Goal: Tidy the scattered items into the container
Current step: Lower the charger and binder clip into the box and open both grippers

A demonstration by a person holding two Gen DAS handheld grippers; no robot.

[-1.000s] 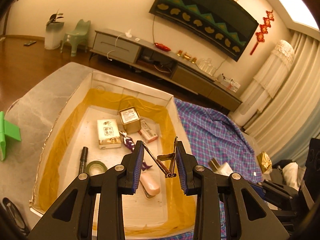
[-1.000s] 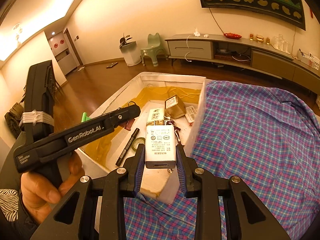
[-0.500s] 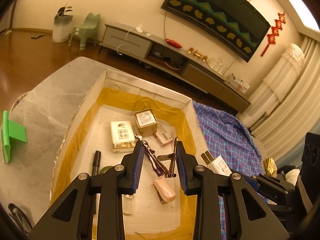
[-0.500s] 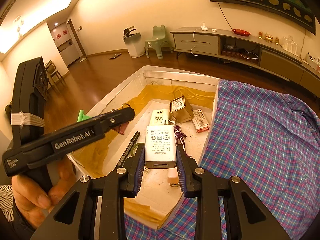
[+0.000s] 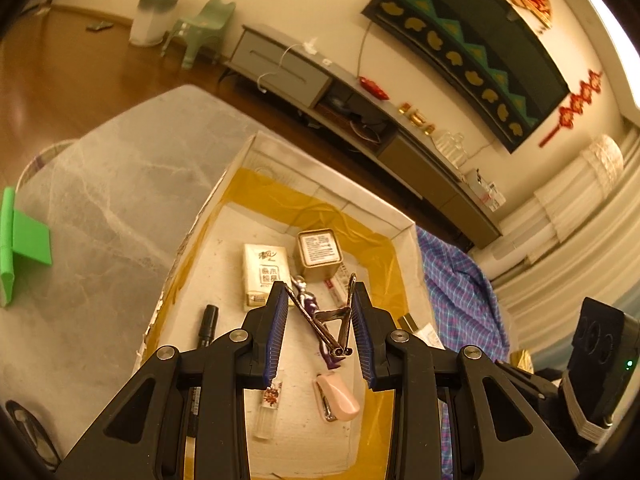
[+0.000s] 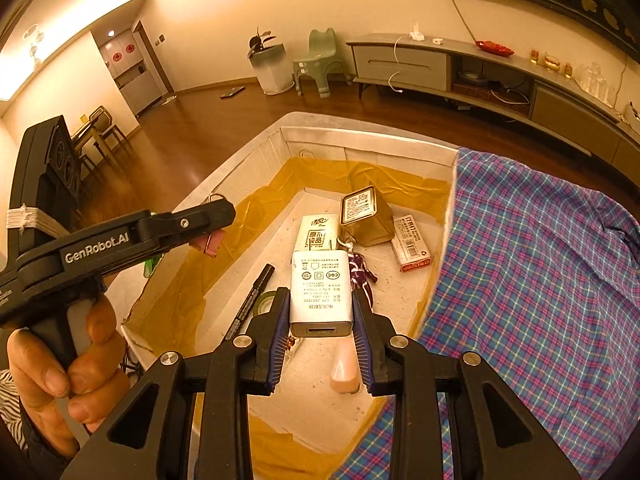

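Note:
My left gripper (image 5: 319, 294) is shut on a binder clip (image 5: 334, 318), whose metal wire arms cross between the blue pads. From the right wrist view the left gripper (image 6: 212, 236) hangs over the left wall of the white box (image 6: 360, 136), with the pinkish clip (image 6: 210, 242) at its tip. Between the pads of my right gripper (image 6: 320, 294) sits a white charger block (image 6: 320, 276), label up, above the near end of the box. The yellow-lined box (image 5: 332, 196) holds a tissue pack (image 5: 264, 272), gold tin (image 5: 318, 254), purple figure (image 5: 308, 304), black marker (image 5: 208, 324) and pink stapler (image 5: 336, 398).
The box stands on a grey marble table (image 5: 100, 200) with a green holder (image 5: 24, 240) at the left. A plaid cloth (image 6: 540, 280) covers the surface right of the box. A person's hand (image 6: 60, 360) grips the left tool's handle. A staple box (image 6: 412, 246) lies by the tin.
Both grippers have moved forward and slightly down over the box, which now fills more of each view. The left gripper has rolled a little. Both grips are unchanged.

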